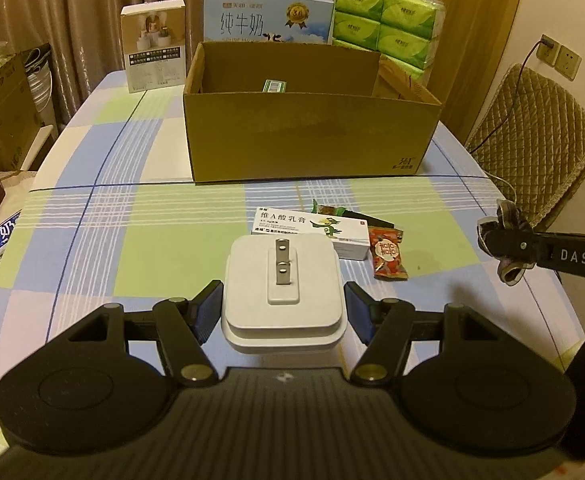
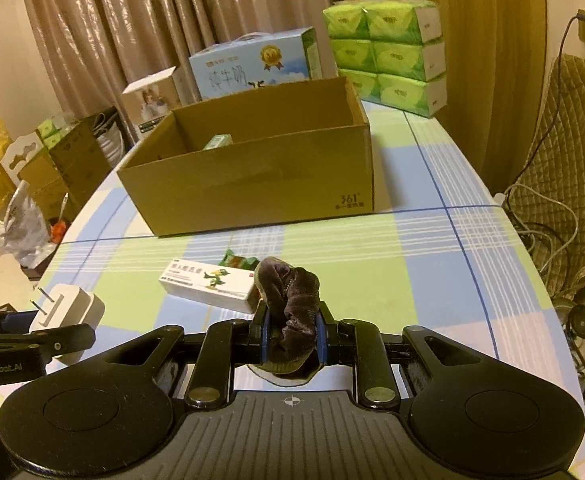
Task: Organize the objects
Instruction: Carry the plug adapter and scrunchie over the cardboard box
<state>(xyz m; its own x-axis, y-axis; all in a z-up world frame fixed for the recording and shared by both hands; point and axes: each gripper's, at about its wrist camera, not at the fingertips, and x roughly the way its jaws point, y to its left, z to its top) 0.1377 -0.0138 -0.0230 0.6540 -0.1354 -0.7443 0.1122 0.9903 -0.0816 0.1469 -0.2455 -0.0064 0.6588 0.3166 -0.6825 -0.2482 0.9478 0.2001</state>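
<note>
The left gripper point(image 1: 282, 308) clamps a white plug adapter point(image 1: 282, 280); the right gripper point(image 2: 292, 340) pinches a dark velvet scrunchie point(image 2: 288, 300), both held above the near table point(image 1: 132, 216). The far cardboard box point(image 1: 312, 136) holds one green item (mostly hidden). A medicine carton point(image 1: 312, 228) and snack packets point(image 1: 388, 254) remain outside.

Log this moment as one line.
left gripper: holds white charger | right gripper: holds dark scrunchie | cardboard box: open

Beige curtains point(image 1: 72, 20), quilted chair point(image 1: 532, 140) — checked tablecloth point(image 1: 132, 220)
</note>
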